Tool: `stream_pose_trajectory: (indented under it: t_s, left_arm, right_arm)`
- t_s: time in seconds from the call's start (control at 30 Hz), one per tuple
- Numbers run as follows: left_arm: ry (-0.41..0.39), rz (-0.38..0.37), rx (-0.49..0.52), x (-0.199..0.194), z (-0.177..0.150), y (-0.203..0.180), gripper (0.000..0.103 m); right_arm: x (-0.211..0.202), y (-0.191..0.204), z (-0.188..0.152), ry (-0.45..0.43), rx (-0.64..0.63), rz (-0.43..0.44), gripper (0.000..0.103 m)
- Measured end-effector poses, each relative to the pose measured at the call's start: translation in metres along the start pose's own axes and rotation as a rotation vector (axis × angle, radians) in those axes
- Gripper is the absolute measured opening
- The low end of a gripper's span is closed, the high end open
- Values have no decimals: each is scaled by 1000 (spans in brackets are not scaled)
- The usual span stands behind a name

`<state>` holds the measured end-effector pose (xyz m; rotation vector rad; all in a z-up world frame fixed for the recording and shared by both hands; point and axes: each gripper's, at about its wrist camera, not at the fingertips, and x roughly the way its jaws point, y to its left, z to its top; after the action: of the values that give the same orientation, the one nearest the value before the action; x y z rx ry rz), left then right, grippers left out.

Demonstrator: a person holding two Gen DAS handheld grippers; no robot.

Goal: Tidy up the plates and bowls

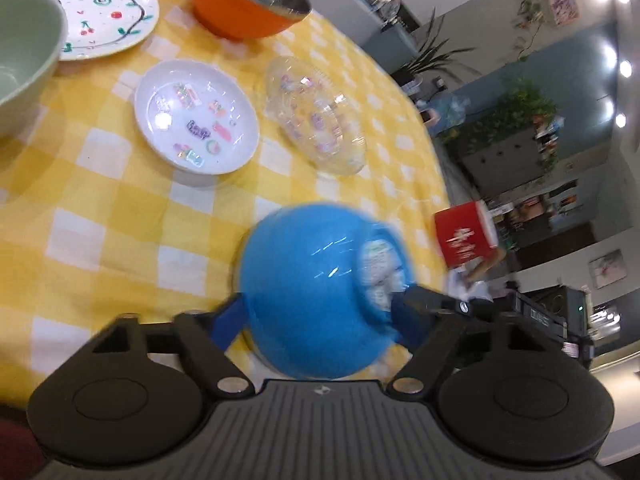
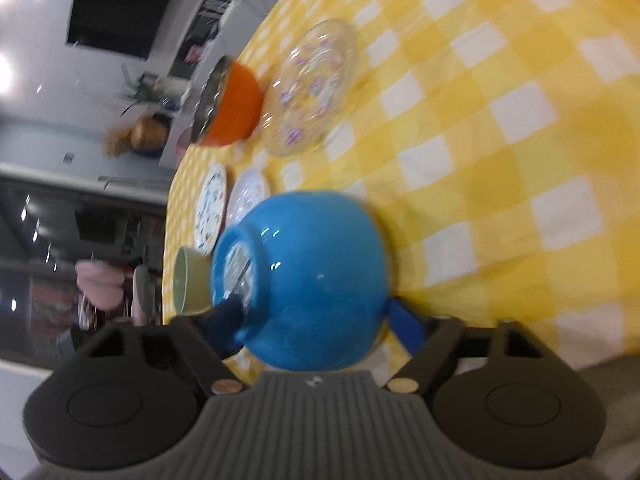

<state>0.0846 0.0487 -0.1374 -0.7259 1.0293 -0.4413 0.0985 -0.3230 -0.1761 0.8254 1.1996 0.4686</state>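
Tablecloth [image 1: 100, 220]: yellow and white checks, and we see it under every dish.
Left gripper [image 1: 328, 308]: we have it clamped wide on a blue bowl [image 1: 312, 292] turned on its side. One pad is at the rim side and the other is on the foot, near the table's edge.
Right gripper [image 2: 316, 316]: same picture here, closed wide on a blue bowl [image 2: 316, 276] lying sideways, foot to one finger. We cannot tell if it is one bowl or two.
Green bowl [image 1: 24, 60]: upright, far left in the left view.
Orange bowl [image 1: 240, 12]: upright at the far side, with a metal lining.
Fruit-painted plate [image 1: 100, 16]: flat, between the green and orange bowls.
Glass plate [image 1: 316, 116]: clear, beyond the blue bowl.
White dish [image 1: 196, 116]: just beside the glass plate, with stickers inside.
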Motion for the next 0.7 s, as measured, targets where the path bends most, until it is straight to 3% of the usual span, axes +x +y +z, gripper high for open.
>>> stream_pose_trajectory:
  t_s: [0.07,0.1,0.17,0.2,0.27,0.3,0.37,0.4,0.43,0.5,0.6,0.63,0.7]
  left_arm:
    - [-75,38,71,-13,-1,-14,83]
    - [-131,86,132,-19,-4,-25,83]
    - [-290,180,260,-27,-14,-48,83]
    - [-356,189,303,-29,-20,-58,82]
    - [-424,131,365,-36,-29,-76,69]
    - [-442,81,392,-44,-34,-83,67]
    - [-474,-12,461,-60,-43,-94,67]
    - [-482,-29,486,-66,-46,-97,62]
    - [-498,14,495,-71,-47,-100,56]
    - [-523,59,511,-73,-46,-100,60]
    - [-509,87,468,-73,-40,-90,59]
    - [-503,94,454,-73,-38,-87,61]
    - [-502,127,460,-71,-34,-84,77]
  right_arm:
    - [-26,18,-4,-145,-99,-3,74]
    - [-38,32,-7,-242,-178,-34,84]
    - [-52,66,-20,-492,-340,-130,94]
    - [-53,83,-28,-610,-398,-154,99]
    - [-43,117,-40,-753,-416,-220,101]
    - [-34,131,-44,-786,-399,-266,101]
    - [-16,151,-47,-794,-395,-346,101]
    - [-5,158,-47,-797,-403,-387,101]
    - [4,162,-48,-796,-427,-398,101]
    - [15,163,-44,-739,-480,-363,101]
    - [31,165,-44,-646,-449,-434,101]
    - [33,165,-43,-617,-460,-452,101]
    - [30,161,-46,-606,-507,-466,101]
